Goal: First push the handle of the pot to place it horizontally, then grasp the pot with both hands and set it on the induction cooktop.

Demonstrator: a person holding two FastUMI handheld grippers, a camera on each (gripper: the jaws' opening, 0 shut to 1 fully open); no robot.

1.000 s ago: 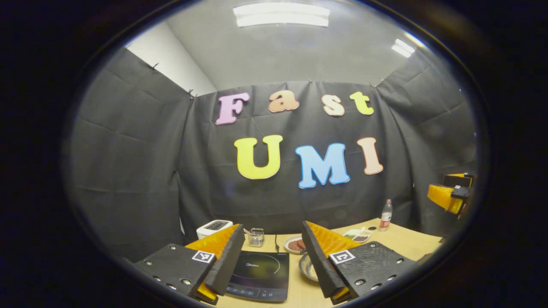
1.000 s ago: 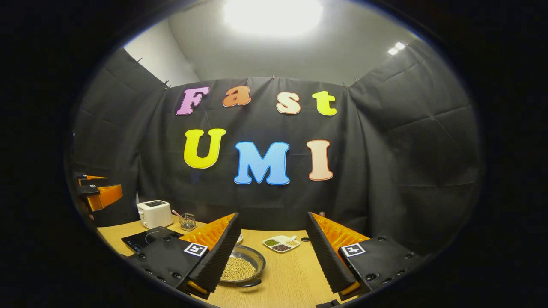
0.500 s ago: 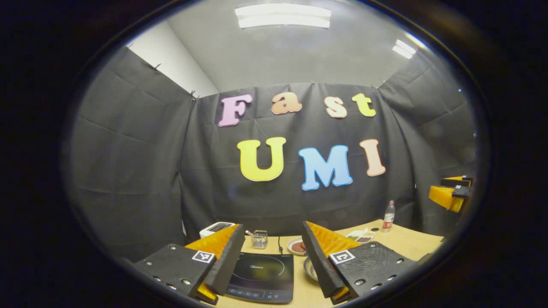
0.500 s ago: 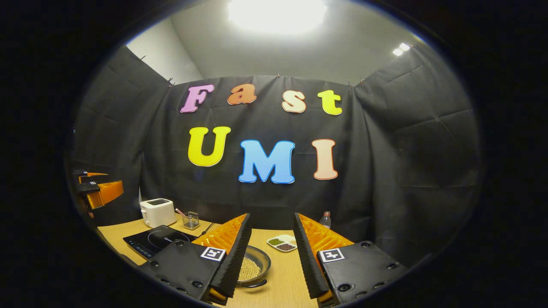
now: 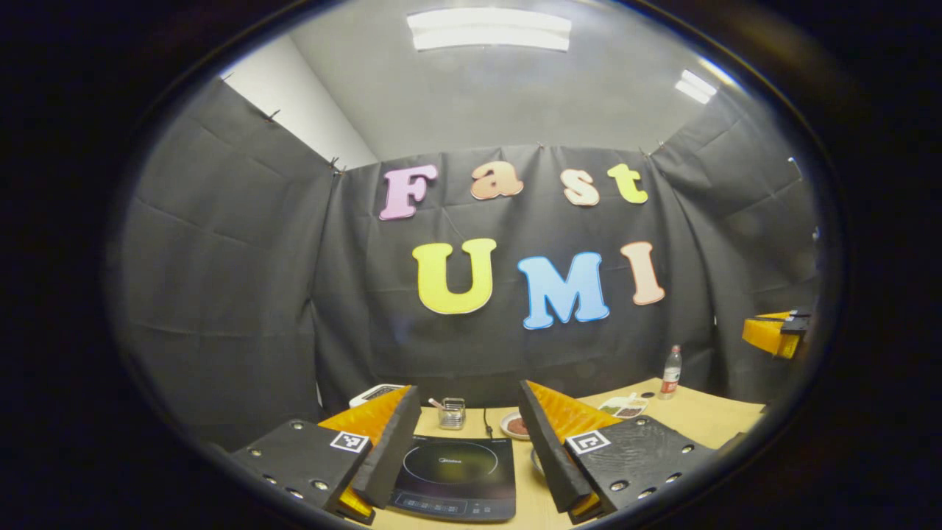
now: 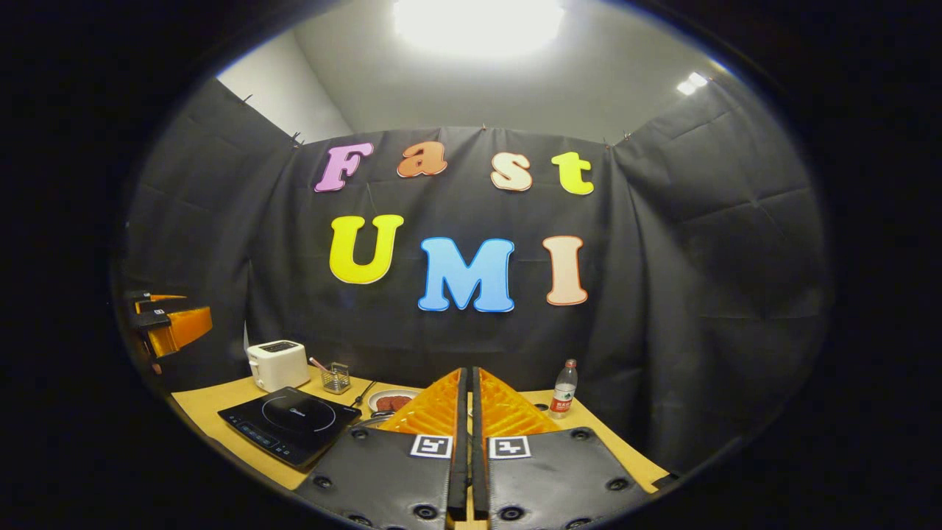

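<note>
Silvery pot [image 5: 536,462] sits on the table [image 5: 706,412] just right of the cooktop [image 5: 452,478], mostly screened by a finger of our left gripper [image 5: 466,388]. That gripper is released, jaws wide apart, holding nothing. Our right gripper [image 6: 469,370] is clenched on nothing, its fingers nearly touching, above the table.

We cannot tell the handle's angle.

Risk: with the pot so screened, a push may miss the handle, or shove the whole pot sideways instead of turning it.

Writing: cooktop logo and bottle [image 6: 564,389] label are too small to read.
</note>
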